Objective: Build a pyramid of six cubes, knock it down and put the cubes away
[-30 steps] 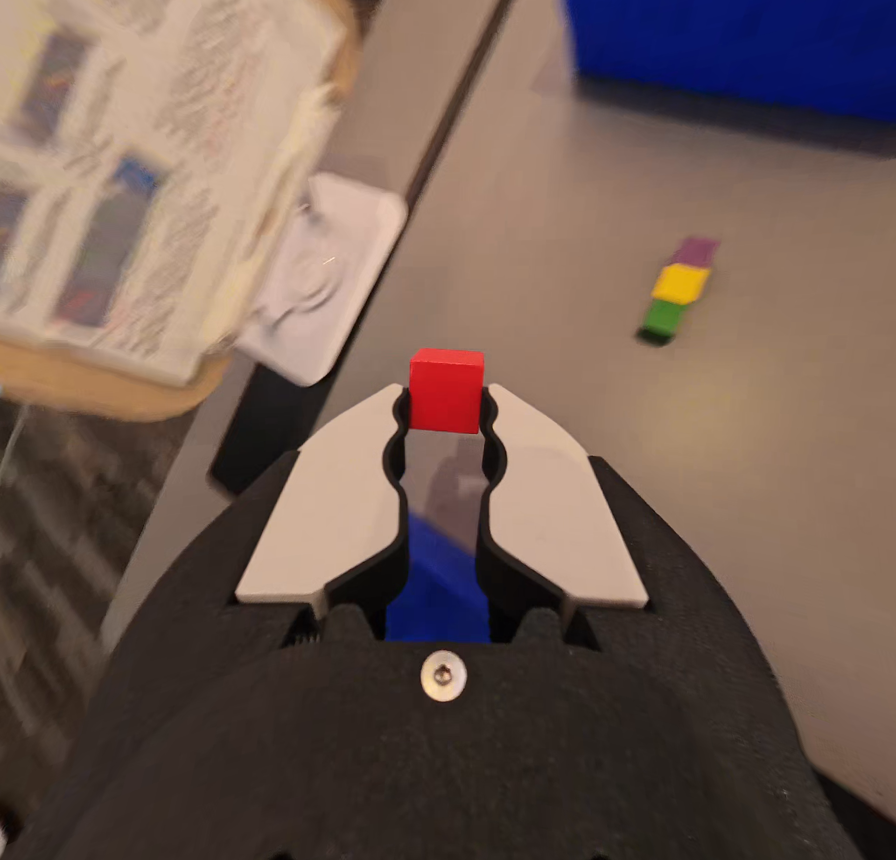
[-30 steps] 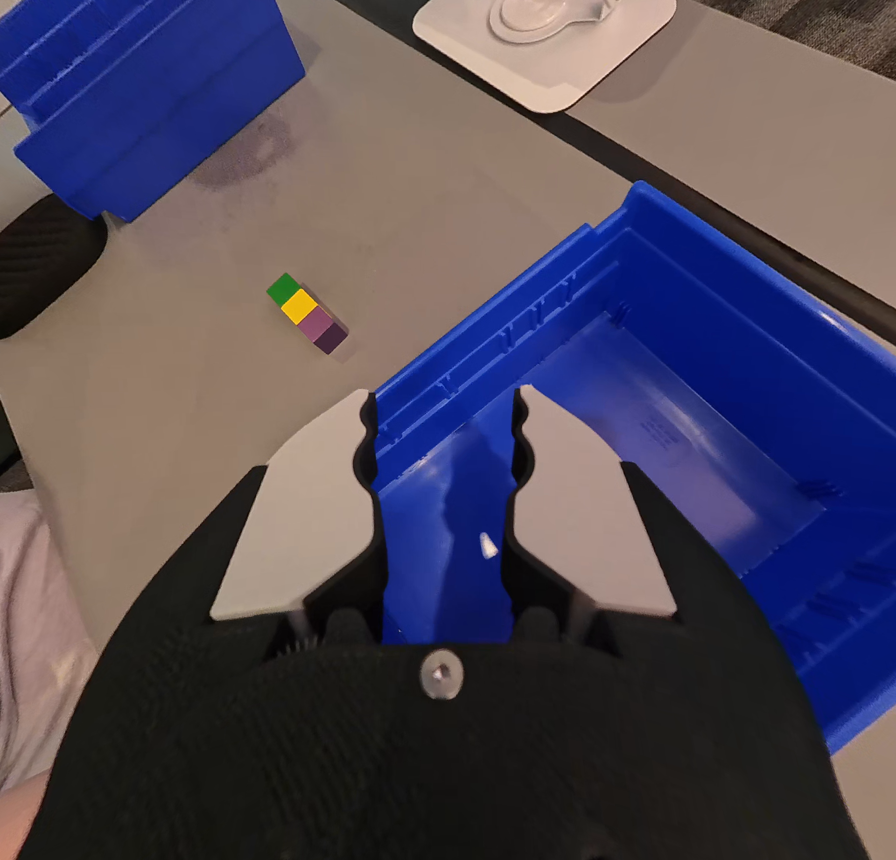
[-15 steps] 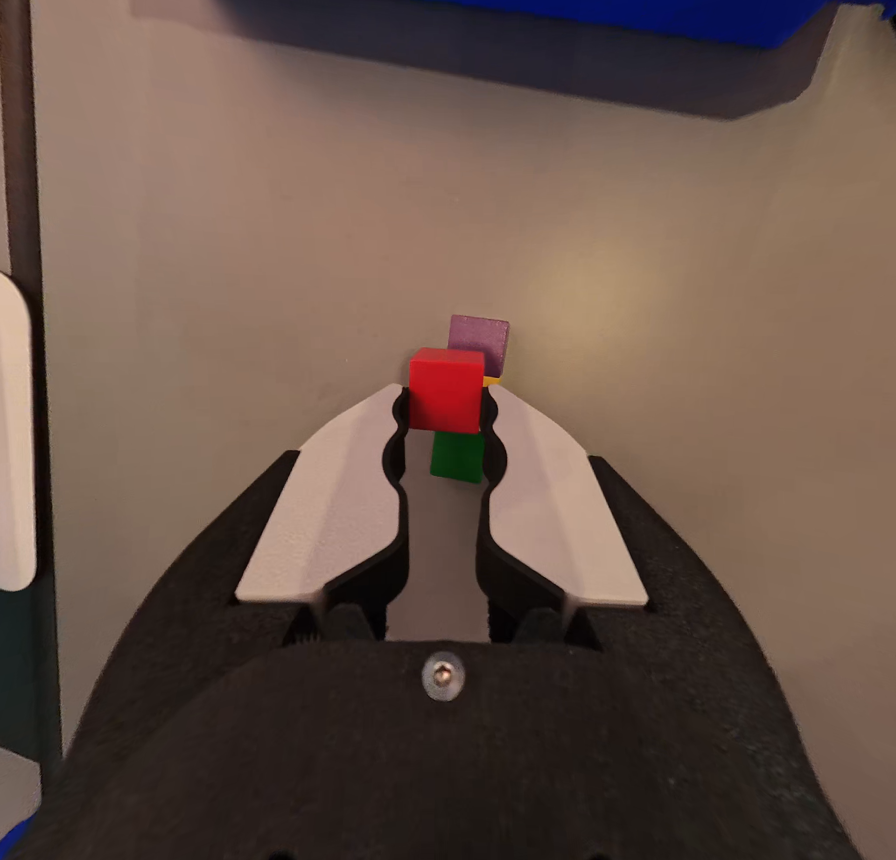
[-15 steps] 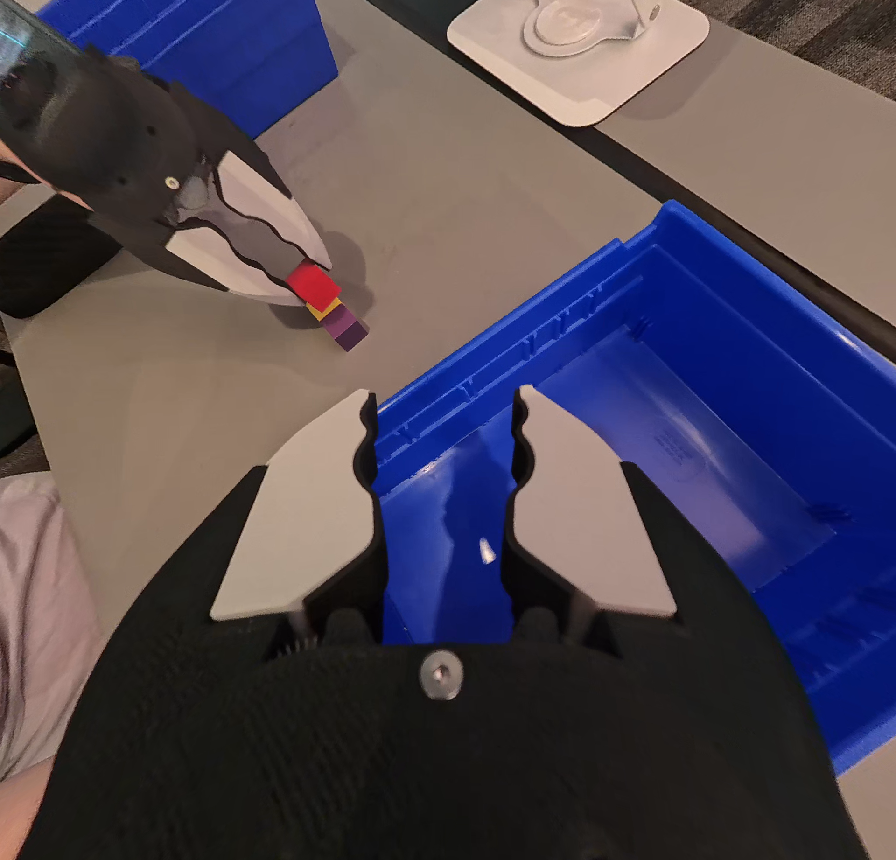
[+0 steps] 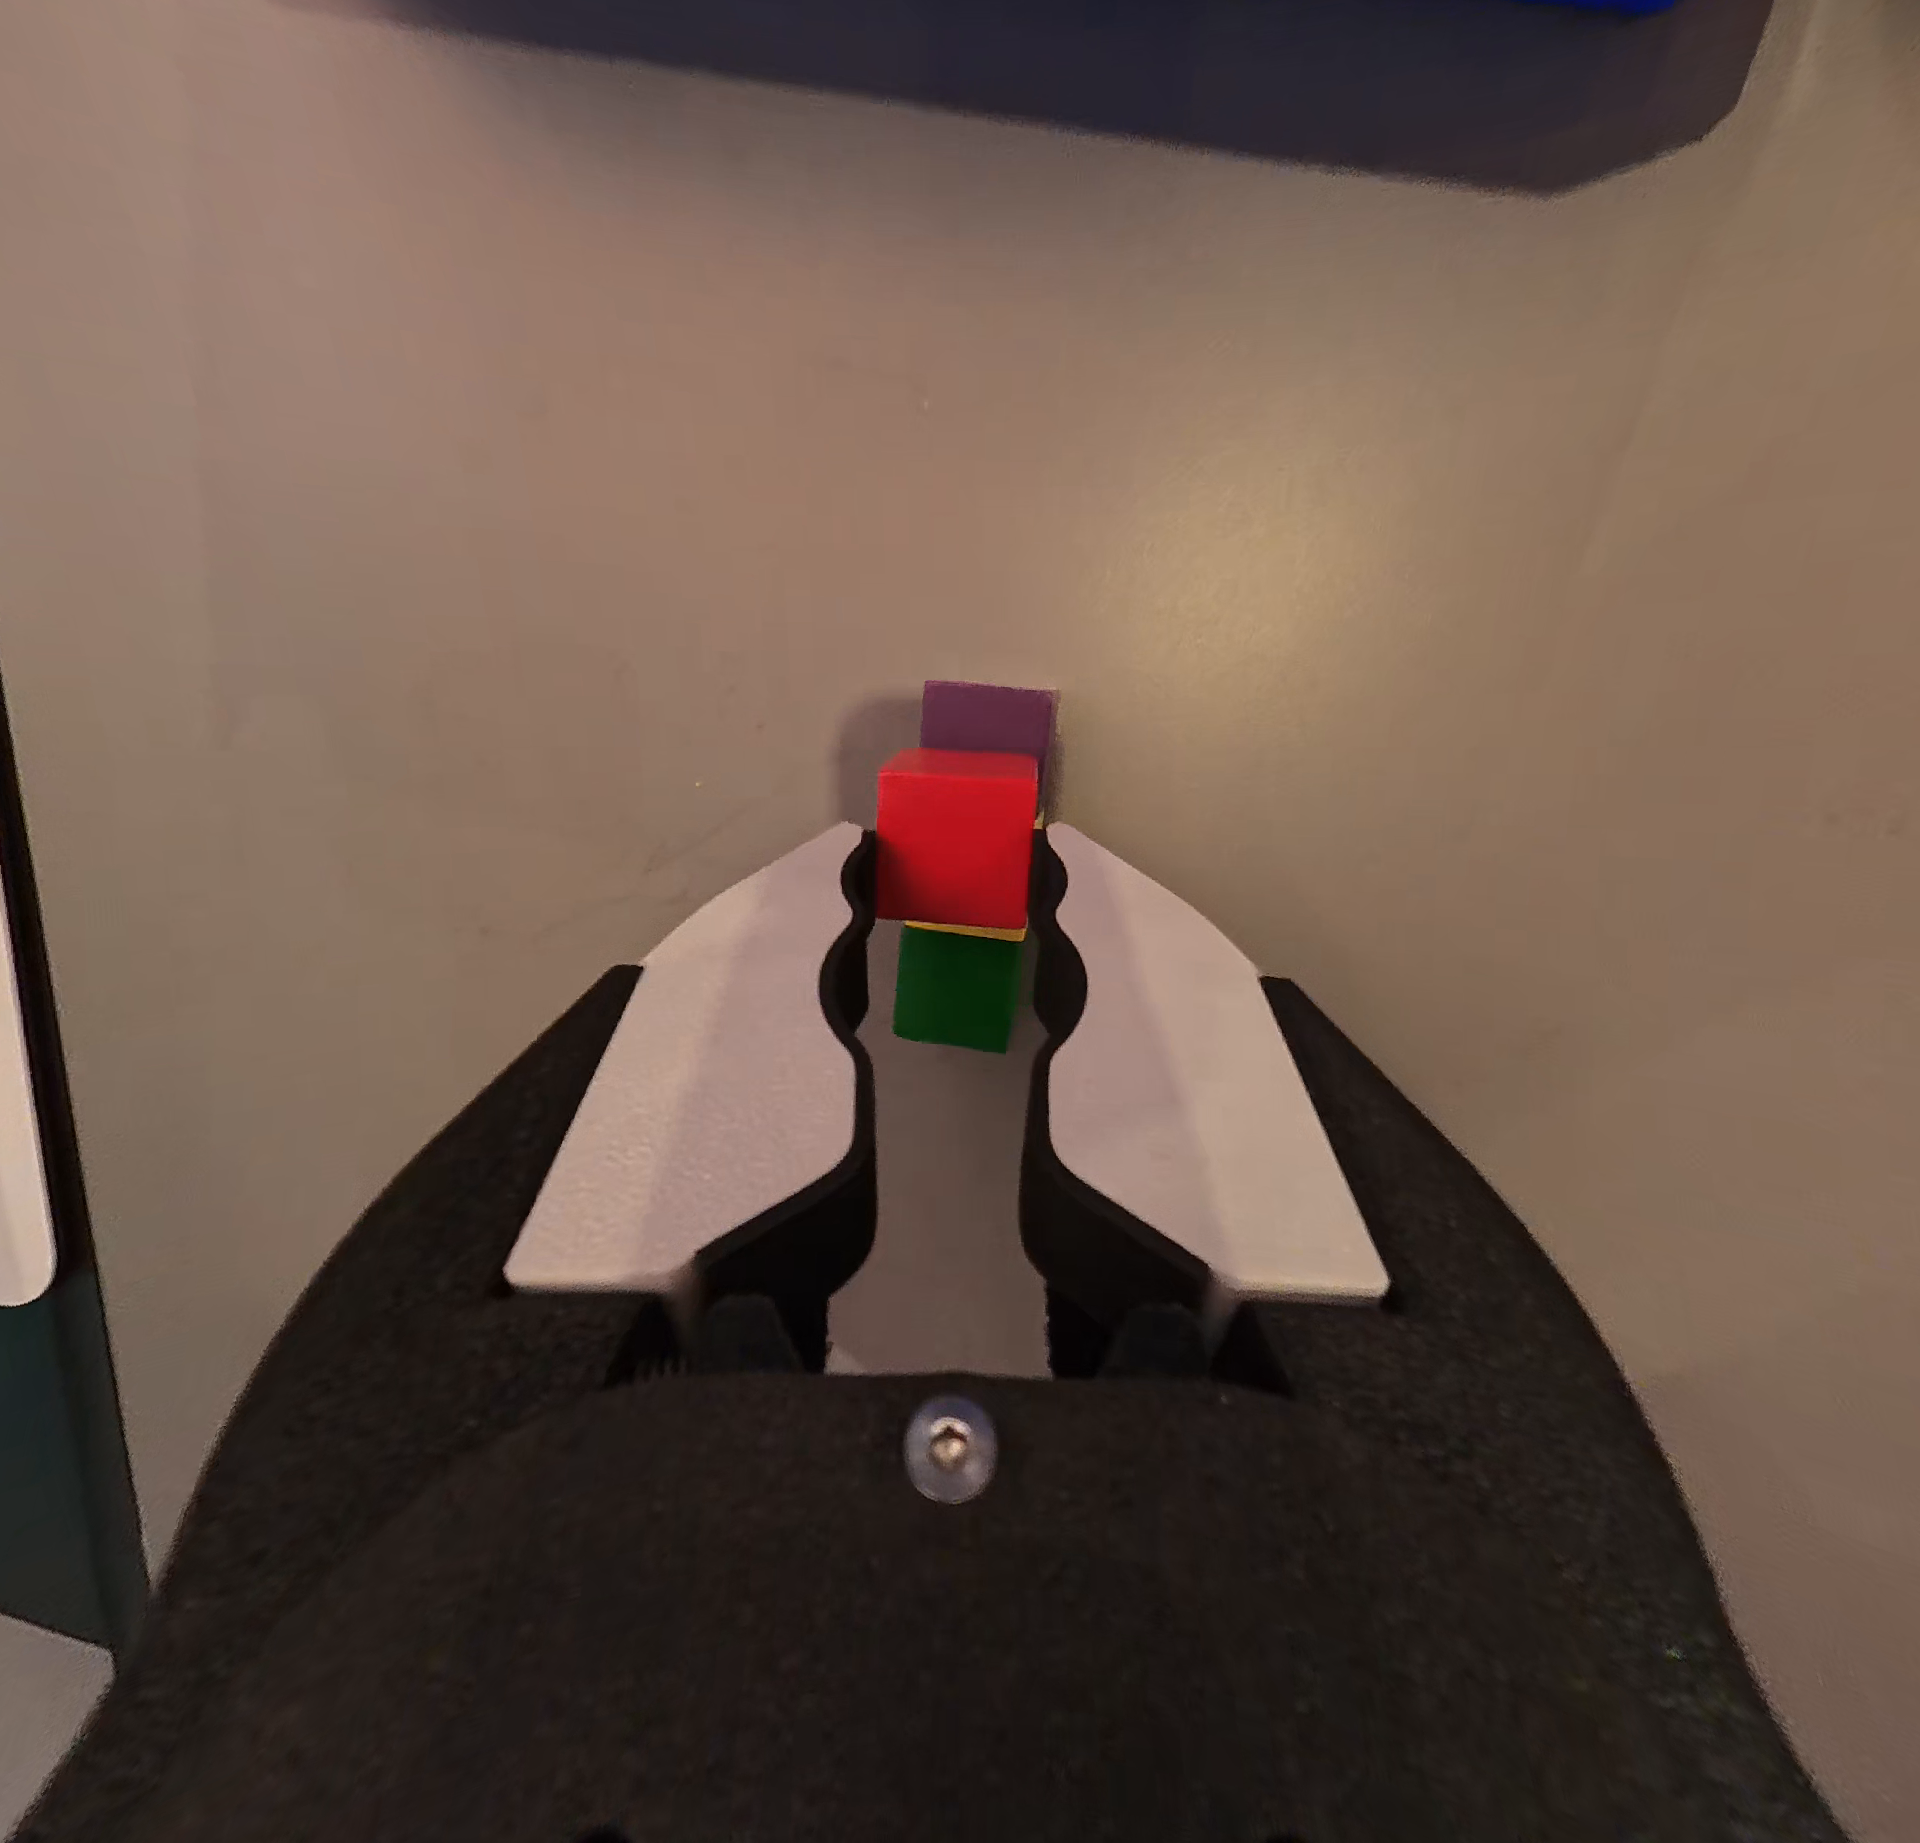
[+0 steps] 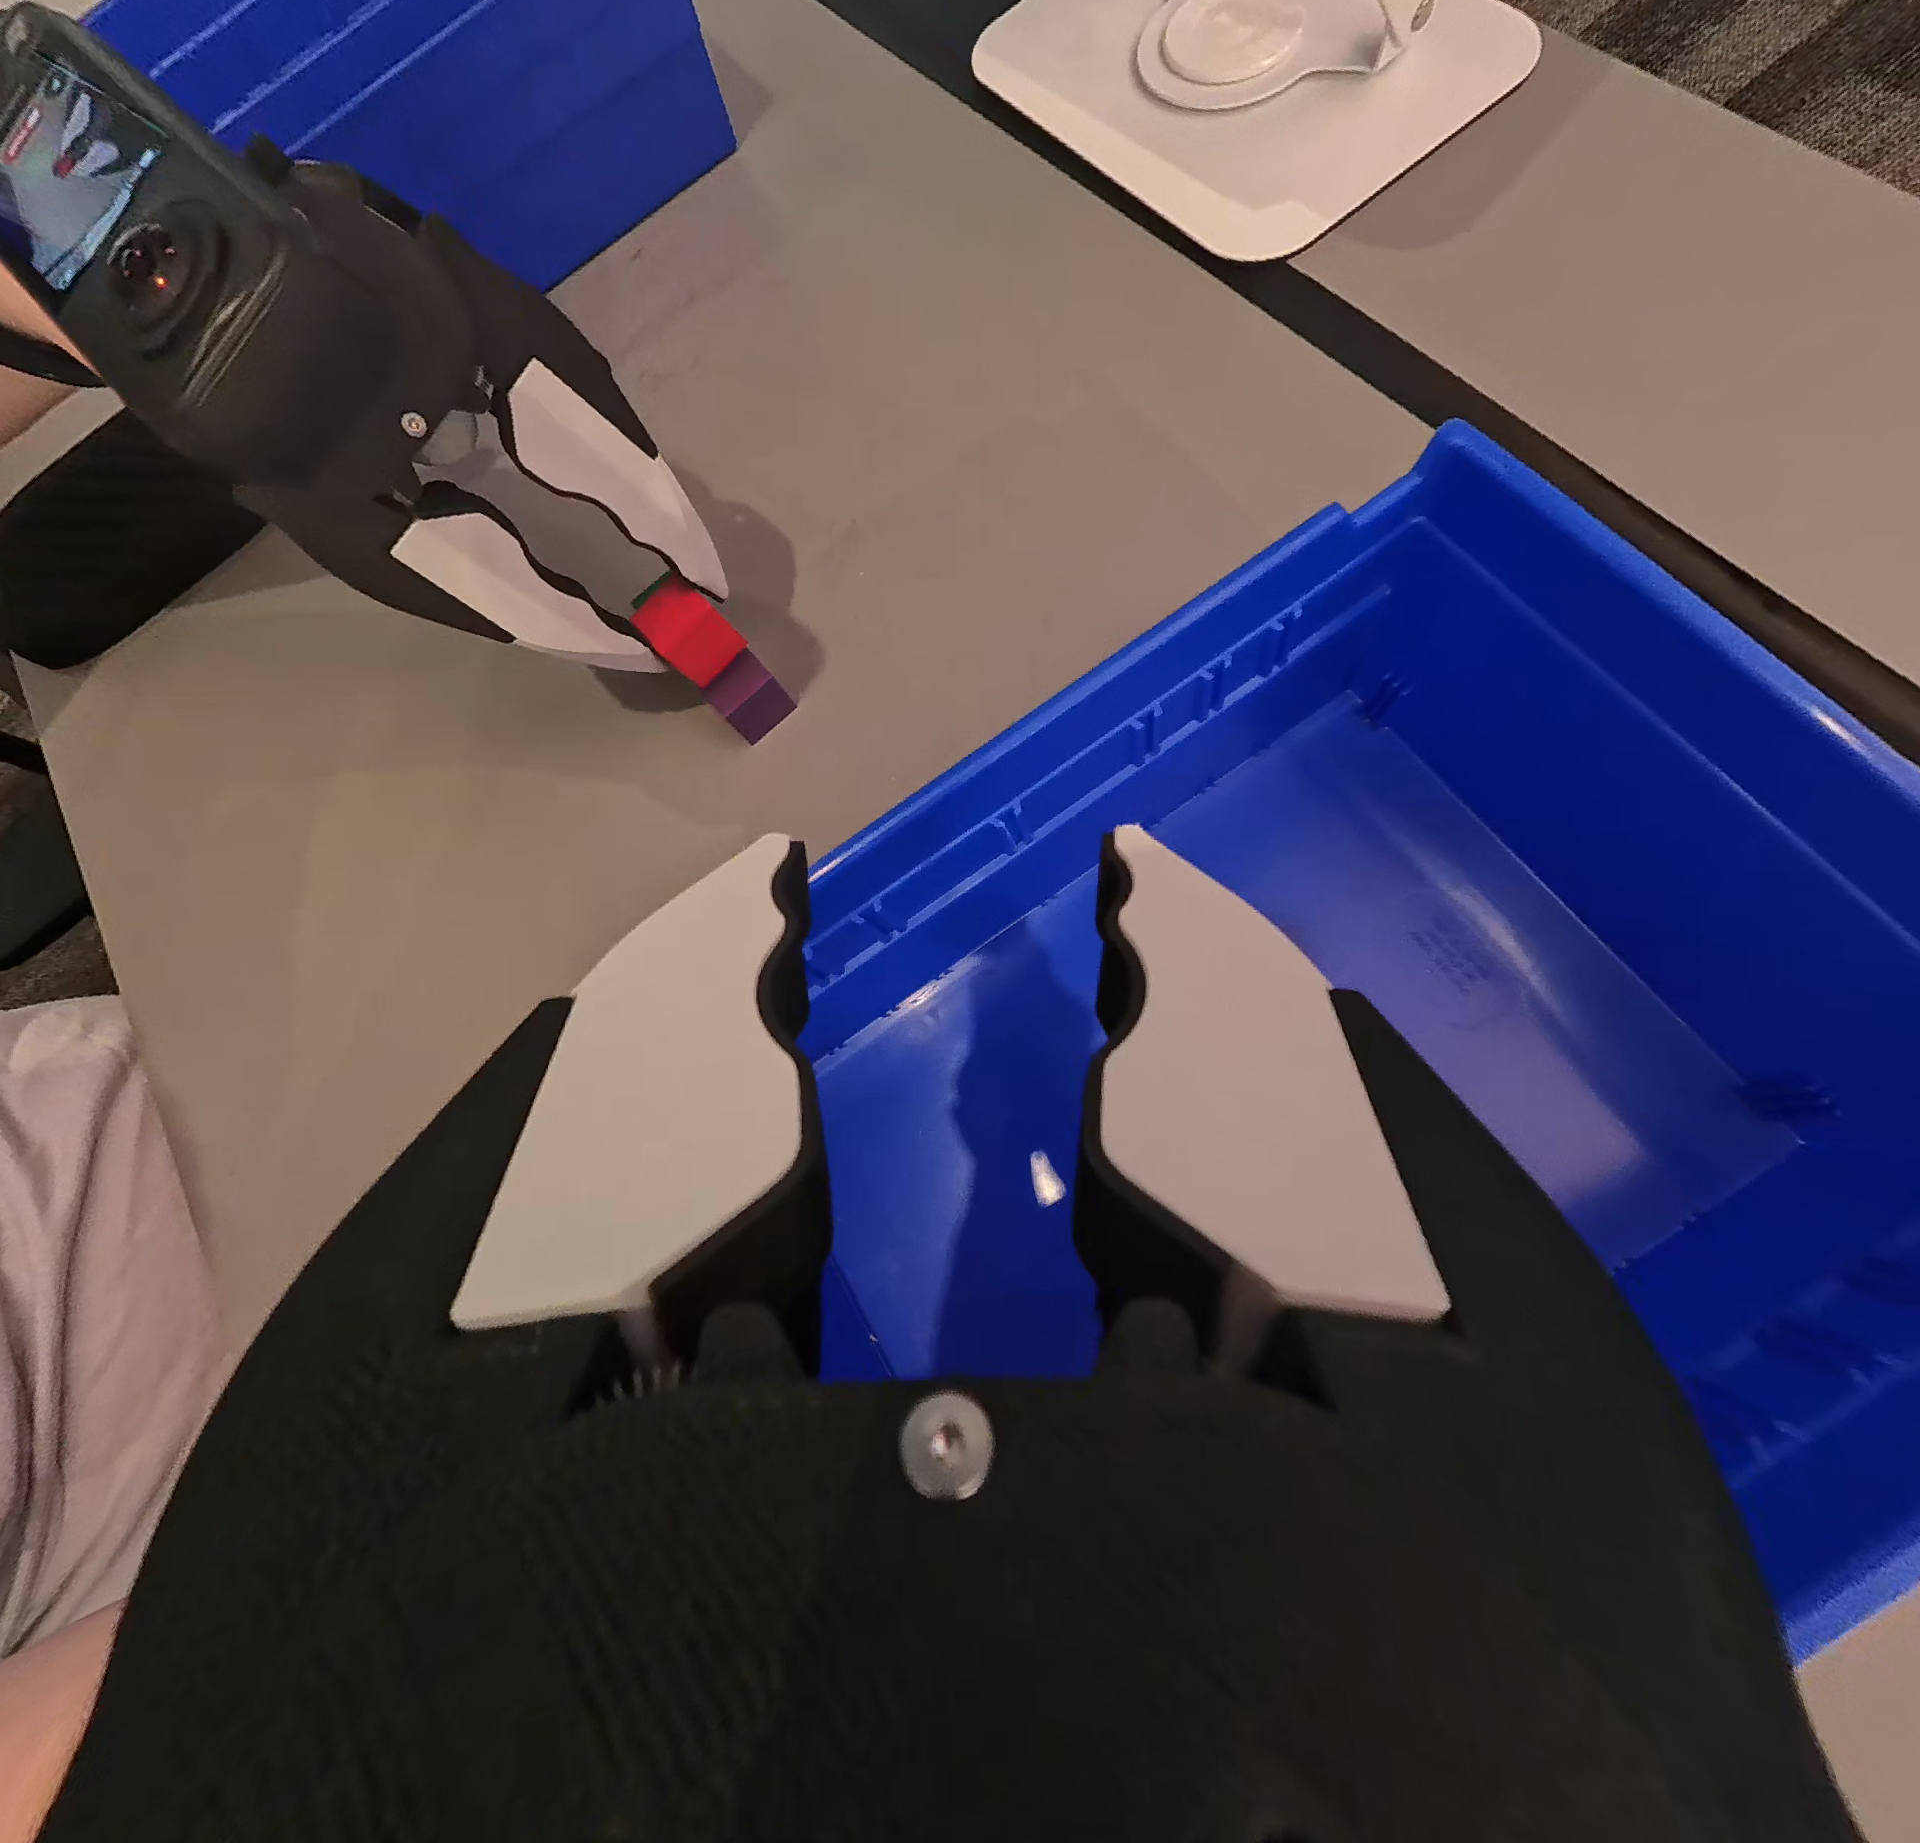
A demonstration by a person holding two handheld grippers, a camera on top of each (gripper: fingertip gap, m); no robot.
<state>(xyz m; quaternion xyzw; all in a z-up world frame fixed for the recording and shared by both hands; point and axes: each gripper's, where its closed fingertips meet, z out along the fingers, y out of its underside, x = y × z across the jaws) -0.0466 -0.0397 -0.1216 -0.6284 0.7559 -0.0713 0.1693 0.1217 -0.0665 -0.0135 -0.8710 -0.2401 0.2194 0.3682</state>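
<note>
The left gripper [image 5: 956,843] was clamped on a small red wooden cube [image 5: 957,837], gripped at the fingertips. The red cube sat directly above a row of three cubes on the grey tabletop [image 5: 520,505]: a green cube [image 5: 954,988] nearest the gripper, a yellow cube [image 5: 966,929] showing only as a thin edge beneath the red one, and a purple cube [image 5: 987,718] at the 12 o'clock end. Whether the red cube touched the row could not be determined.

The right gripper [image 6: 951,843] had its jaws apart and held nothing, positioned over a large blue plastic bin [image 6: 1558,567]. A second blue bin [image 6: 468,68] stood at 11 o'clock, and a white plastic stand [image 6: 1257,79] at 1 o'clock.
</note>
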